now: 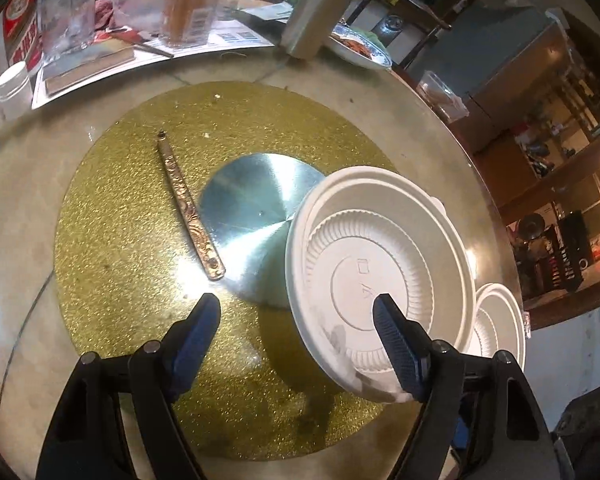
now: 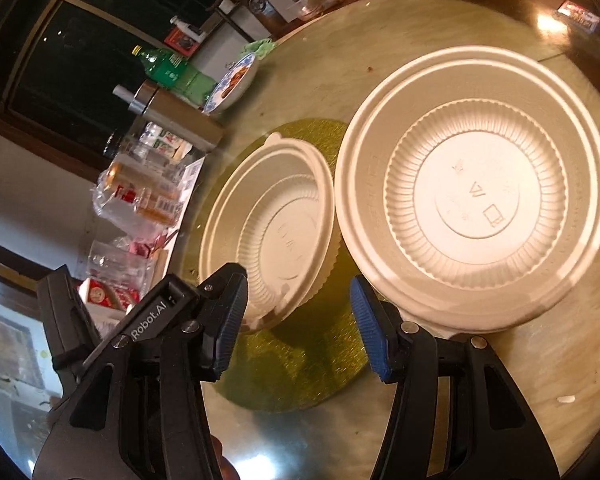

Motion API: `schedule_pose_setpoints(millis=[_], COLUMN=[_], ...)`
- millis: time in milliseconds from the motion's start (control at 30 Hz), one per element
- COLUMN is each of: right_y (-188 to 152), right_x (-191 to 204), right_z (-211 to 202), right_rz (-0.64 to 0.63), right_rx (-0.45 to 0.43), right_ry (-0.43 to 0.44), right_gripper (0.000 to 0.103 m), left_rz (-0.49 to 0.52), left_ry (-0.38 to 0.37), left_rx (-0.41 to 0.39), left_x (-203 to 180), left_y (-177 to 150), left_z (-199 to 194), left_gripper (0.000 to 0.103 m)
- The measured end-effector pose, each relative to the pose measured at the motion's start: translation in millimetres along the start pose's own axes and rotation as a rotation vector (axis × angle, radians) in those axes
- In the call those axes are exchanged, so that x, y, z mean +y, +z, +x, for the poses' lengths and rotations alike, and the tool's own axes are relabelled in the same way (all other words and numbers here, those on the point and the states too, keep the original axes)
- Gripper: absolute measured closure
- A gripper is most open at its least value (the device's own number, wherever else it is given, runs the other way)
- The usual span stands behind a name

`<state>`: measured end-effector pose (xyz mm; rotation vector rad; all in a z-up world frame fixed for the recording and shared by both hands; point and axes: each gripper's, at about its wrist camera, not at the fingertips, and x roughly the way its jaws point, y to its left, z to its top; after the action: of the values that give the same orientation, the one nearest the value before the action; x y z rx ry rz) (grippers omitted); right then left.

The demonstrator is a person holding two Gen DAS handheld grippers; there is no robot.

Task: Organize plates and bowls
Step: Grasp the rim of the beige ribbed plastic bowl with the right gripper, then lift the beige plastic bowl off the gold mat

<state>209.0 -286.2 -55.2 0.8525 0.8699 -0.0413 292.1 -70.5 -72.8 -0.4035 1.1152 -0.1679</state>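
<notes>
A white ribbed plastic bowl stands tilted over the gold round mat, its inside turned toward the left wrist camera. My left gripper is open. Its right finger sits inside the bowl's near rim, and the left finger stands well apart over the mat. A second white bowl lies flat on the table at the right. In the right wrist view this second bowl is large and close, with the tilted bowl to its left. My right gripper is open over the mat, holding nothing.
A silver disc and an ornate metal bar lie on the mat. Glass jars, a bottle, a steel cylinder and a plate of food crowd the far side. The round table's edge curves past on the right.
</notes>
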Motion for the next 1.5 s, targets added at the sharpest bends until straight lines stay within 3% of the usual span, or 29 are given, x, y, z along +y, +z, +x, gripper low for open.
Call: schedule_pose_setpoints(millis=[167,267,333,1500], right_y=[1.9,1.5,0.0,-81.7], right_x=[-5.4,-7.8,-4.9,4.5], right_z=[6.6,10.0,9.2,-36.3], right_rz=[0.007,0.012,-0.004,-0.134], right_rx=[0.010,0.025,0.025,0.023], right_ry=[-0.028,-0.018,-0.016,0.099], right_gripper=[0.077,0.090,0.090,0.091], left_rz=[0.050,0.077,0.091,0.152], left_ry=[0.026,0.045,0.069,0.169], left_rx=[0.023,0.020,0.018,-0.114], left_x=[-7.4,-9.6,-10.1,20.9], left_y=[-0.8,-3.6,-5.0,-69.2], left_z=[10.9,10.8,10.0,-64.7], left_gripper=[0.064,0.079,0.087,0.086])
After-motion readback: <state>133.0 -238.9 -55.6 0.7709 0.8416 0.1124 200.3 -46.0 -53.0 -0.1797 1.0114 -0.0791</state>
